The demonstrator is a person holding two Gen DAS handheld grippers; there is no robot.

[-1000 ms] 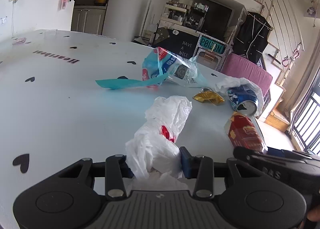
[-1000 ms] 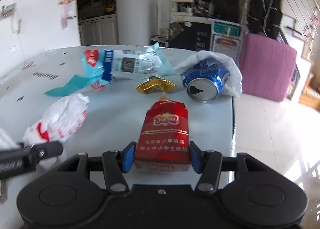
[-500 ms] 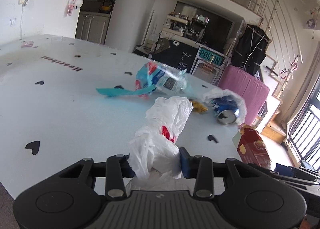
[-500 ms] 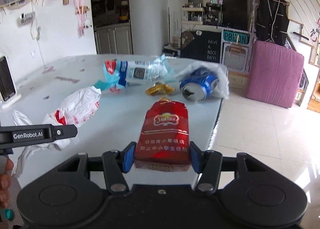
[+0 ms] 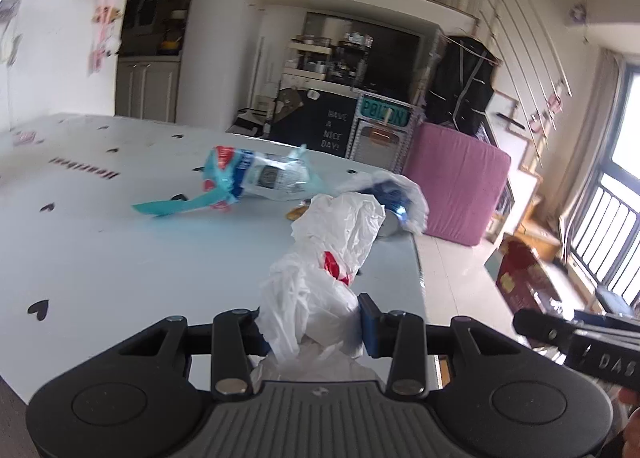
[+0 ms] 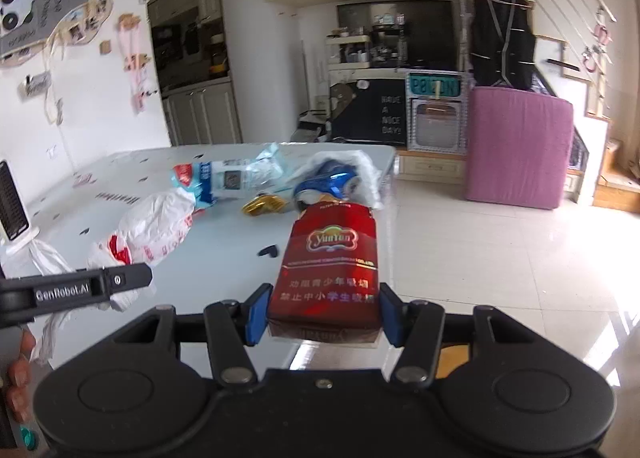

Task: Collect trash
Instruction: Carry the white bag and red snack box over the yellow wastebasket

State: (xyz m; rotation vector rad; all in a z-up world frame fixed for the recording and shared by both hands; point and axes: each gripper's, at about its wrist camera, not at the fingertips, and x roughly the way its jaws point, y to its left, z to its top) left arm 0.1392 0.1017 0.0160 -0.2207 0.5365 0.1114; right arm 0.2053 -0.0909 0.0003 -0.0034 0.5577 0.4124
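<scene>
My left gripper [image 5: 314,328] is shut on a crumpled white plastic bag [image 5: 332,254] with red print, held above the near edge of the white table [image 5: 120,258]. The bag also shows in the right wrist view [image 6: 154,224]. My right gripper [image 6: 324,314] is shut on a red cigarette pack [image 6: 332,266], held up near the table's right edge; the pack shows blurred in the left wrist view [image 5: 524,278]. On the table lie a blue-and-clear wrapper [image 5: 256,176], a gold wrapper [image 6: 262,205] and a blue can [image 6: 326,182] in white plastic.
A pink cushioned block [image 6: 516,146] and a dark cabinet [image 6: 372,118] stand beyond the table on a pale tiled floor [image 6: 500,258]. A phone on a stand [image 6: 12,202] sits at the table's left edge. A window [image 5: 608,226] is at the right.
Both grippers have lifted and drawn back from the table with their loads. The left one carries the bag higher; the right one carries the pack past the table's right edge.
</scene>
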